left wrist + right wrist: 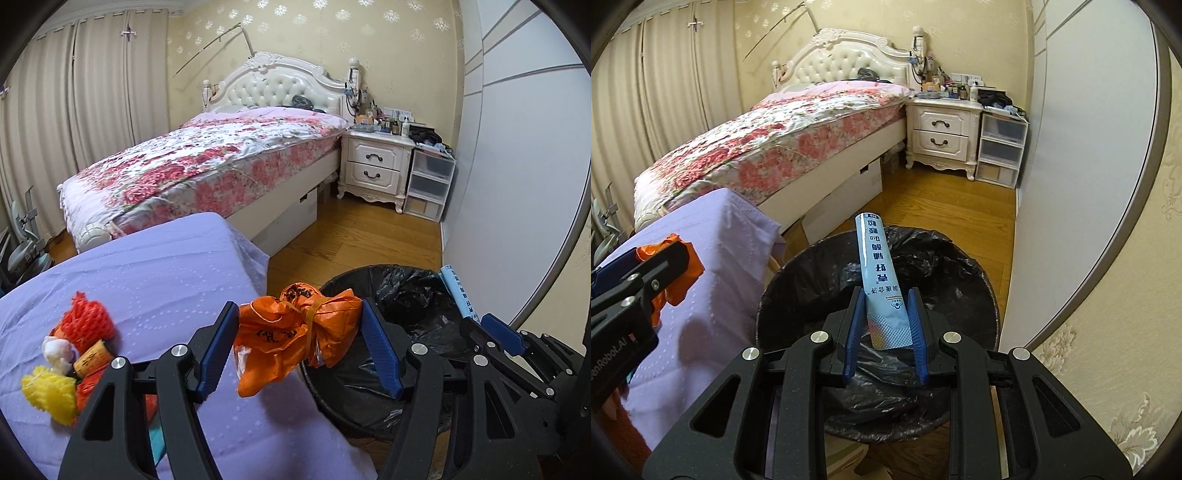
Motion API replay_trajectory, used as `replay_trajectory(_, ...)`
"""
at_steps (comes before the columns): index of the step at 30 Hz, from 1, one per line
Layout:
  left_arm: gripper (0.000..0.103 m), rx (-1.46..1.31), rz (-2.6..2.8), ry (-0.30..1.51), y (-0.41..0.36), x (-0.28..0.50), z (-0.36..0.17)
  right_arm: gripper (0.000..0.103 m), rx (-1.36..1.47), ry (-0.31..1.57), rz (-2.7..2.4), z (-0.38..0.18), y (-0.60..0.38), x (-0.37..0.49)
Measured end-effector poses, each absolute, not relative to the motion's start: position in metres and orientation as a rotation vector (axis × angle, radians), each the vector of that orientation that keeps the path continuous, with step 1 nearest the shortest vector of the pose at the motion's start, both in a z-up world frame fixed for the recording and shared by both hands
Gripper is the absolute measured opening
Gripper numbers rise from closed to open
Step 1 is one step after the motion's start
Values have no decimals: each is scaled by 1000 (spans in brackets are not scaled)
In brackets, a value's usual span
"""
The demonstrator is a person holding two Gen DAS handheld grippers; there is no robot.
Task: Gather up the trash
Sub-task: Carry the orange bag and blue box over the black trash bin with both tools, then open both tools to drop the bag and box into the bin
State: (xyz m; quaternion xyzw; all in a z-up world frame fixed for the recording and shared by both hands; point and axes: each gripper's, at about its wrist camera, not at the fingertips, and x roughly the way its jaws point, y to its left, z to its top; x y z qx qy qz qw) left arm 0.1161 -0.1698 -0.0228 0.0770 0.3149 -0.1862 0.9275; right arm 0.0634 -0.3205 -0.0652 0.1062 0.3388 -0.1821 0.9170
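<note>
Over the bin (960, 258), each hand-held gripper is clamped: left (300, 343) on orange bag (295, 332), right (884, 317) on tube (882, 280).

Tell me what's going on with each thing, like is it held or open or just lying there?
Left gripper: shut on the orange bag.
Orange bag: knotted, held up beside the bin.
Right gripper: shut on the blue tube.
Blue tube: held over the bin.
Trash bin: open, lined with a black bag.
Foam nets and cork: lying on the purple cloth.
Nightstand drawers: closed.
</note>
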Motion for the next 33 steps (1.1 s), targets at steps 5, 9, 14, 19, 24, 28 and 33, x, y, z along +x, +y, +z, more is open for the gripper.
replay_trajectory(5, 66, 185, -392, 666, -185, 127, -34, 23, 246, 708, -392, -73, -331, 76)
replay_trajectory(9, 66, 217, -396, 666, -196, 133, -39, 23, 260, 714, -408, -79, -339, 80)
replay_trajectory(14, 75, 231, -401, 673, -202, 135, -43, 25, 277, 717, -419, -82, -348, 82)
replay_trajectory(19, 81, 229, -392, 677, -202, 135, -45, 33, 286, 718, -432, -85, -349, 80)
replay_trajectory(24, 84, 216, -382, 683, -198, 134, -44, 36, 284, 714, -437, -83, -350, 77)
replay_trajectory(28, 84, 206, -375, 686, -190, 130, -40, 41, 280, 714, -435, -81, -346, 73)
replay_trajectory(33, 84, 204, -338, 673, -168, 120, -35, 43, 268, 721, -414, -79, -334, 66)
